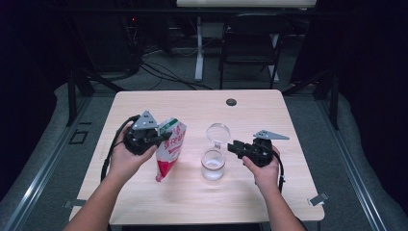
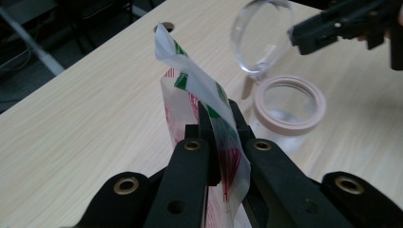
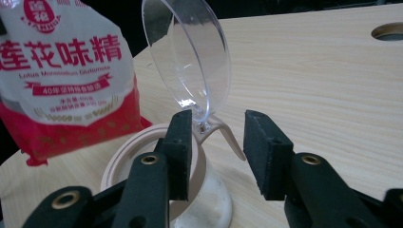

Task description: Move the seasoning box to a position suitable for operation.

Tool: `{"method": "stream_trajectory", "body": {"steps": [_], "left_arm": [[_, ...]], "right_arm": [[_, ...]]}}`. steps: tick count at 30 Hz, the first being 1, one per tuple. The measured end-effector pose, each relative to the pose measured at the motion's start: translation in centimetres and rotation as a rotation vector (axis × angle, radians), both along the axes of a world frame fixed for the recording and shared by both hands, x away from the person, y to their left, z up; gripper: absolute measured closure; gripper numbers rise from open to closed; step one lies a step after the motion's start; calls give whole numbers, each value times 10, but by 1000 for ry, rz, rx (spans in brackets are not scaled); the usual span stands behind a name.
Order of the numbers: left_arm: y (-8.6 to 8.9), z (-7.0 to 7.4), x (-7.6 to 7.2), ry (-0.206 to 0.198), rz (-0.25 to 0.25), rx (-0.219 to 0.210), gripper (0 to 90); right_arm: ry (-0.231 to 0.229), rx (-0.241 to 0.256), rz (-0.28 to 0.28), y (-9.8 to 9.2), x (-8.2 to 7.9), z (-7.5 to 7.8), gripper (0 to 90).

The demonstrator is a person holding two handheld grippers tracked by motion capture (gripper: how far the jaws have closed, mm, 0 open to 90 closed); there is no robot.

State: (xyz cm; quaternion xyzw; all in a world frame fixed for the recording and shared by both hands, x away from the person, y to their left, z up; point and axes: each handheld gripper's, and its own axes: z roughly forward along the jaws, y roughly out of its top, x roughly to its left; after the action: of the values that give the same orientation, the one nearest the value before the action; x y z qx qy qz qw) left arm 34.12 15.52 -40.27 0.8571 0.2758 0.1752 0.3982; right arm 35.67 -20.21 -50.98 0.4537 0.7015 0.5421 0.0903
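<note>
Print on the seasoning bag

The red-and-white plastic pouch (image 3: 66, 76) reads "莲花味精", with "Lotus Monosodium Glutamate" below and a red banner starting "40年"; smaller lines are unreadable.

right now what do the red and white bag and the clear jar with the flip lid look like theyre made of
Red and white printed bag: likely thin glossy plastic film; it creases and shines where the left gripper pinches it. Clear jar: transparent, glass or hard plastic, hard to tell. Its pinkish rim ring looks matte, perhaps silicone; the raised lid looks like clear rigid plastic.
</note>
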Motion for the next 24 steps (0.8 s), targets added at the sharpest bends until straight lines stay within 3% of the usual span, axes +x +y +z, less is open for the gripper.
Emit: {"method": "stream_trajectory", "body": {"steps": [2, 3, 5, 10, 13, 18, 24], "left_arm": [[-4, -9, -5, 10, -25, -8, 900], [-5, -13, -8, 13, -30, 8, 900], [-5, -20, -14, 20, -50, -9, 898], [3, -29, -32, 4, -42, -40, 894], [9, -38, -39, 17, -38, -76, 891], [17, -51, -44, 48, -29, -114, 886], [16, -61, -46, 64, -22, -117, 884]], "right_arm": [[-11, -8, 4, 0, -1, 2, 655], [-16, -11, 0, 0, -2, 3, 672], [-33, -14, 16, 0, -4, 5, 720], [-90, -11, 26, 2, -11, 18, 762], [-143, -50, 45, 7, -20, 32, 768], [-192, -72, 162, 30, -31, 53, 775], [-187, -77, 308, 62, -25, 71, 756]]}}
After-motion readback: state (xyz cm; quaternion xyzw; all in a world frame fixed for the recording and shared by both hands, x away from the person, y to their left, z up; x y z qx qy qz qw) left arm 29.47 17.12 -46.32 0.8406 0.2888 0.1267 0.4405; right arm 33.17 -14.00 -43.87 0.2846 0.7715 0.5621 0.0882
